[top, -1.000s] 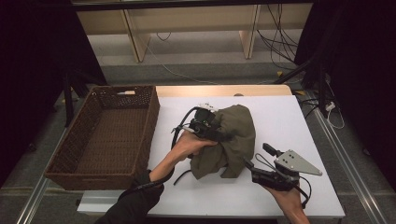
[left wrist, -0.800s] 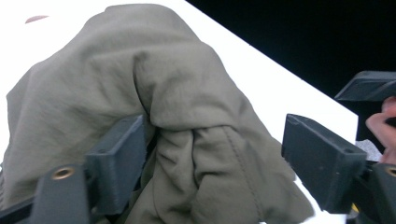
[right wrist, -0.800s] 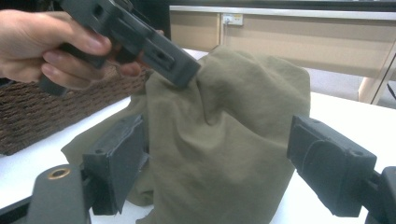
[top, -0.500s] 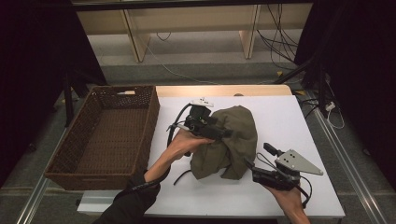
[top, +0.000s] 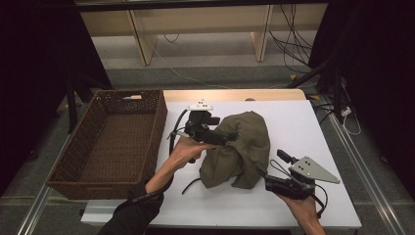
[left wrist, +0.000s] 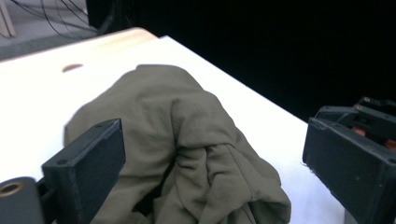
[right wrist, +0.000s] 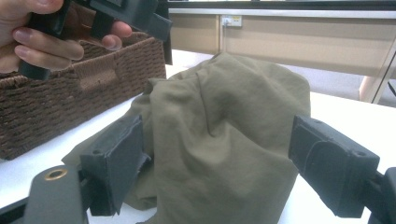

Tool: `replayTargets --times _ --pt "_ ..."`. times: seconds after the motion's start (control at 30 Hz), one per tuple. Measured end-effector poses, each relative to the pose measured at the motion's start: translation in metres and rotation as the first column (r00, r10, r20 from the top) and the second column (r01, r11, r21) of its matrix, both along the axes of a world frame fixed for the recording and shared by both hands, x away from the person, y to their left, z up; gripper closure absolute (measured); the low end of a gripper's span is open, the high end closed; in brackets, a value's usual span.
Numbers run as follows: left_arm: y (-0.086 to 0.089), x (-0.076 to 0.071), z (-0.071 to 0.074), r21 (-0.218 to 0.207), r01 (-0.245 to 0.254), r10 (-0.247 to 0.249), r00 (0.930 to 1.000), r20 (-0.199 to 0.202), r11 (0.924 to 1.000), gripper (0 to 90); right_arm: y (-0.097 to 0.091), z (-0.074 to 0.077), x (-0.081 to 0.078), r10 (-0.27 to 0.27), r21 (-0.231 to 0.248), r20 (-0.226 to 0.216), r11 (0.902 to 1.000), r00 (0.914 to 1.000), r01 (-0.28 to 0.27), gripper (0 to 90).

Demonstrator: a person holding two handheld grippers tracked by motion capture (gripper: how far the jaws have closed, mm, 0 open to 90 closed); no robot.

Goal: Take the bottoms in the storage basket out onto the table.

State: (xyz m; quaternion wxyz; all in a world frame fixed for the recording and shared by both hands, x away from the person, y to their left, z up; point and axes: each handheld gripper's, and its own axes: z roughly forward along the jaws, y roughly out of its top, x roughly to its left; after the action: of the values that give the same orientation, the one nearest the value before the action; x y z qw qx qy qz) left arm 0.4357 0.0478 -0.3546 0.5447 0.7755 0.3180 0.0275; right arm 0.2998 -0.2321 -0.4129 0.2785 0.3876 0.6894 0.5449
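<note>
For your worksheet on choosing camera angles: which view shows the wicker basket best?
The high view: the whole wicker basket appears there, rim and empty inside, left of the olive cloth. The right gripper view catches just part of its woven side wall behind the cloth. The left gripper view faces away, toward the cloth.

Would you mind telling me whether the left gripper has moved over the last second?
Yes. The left gripper has drawn back towards the wicker basket, away from the olive cloth.
</note>
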Motion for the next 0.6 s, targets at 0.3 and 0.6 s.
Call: replayTargets --times 0.3,0.6 --pt "0.012 -0.005 -0.002 -0.025 -0.023 0.023 0.9992 0.034 0.9994 4.8 0.000 0.000 0.000 0.004 0.001 -0.002 1.0000 1.0000 -0.004 18.6" --pt "0.020 -0.010 -0.005 -0.047 -0.036 0.039 0.9973 0.062 0.9982 4.1 0.000 0.000 0.000 0.010 0.004 -0.003 0.9999 0.9999 -0.010 18.1"
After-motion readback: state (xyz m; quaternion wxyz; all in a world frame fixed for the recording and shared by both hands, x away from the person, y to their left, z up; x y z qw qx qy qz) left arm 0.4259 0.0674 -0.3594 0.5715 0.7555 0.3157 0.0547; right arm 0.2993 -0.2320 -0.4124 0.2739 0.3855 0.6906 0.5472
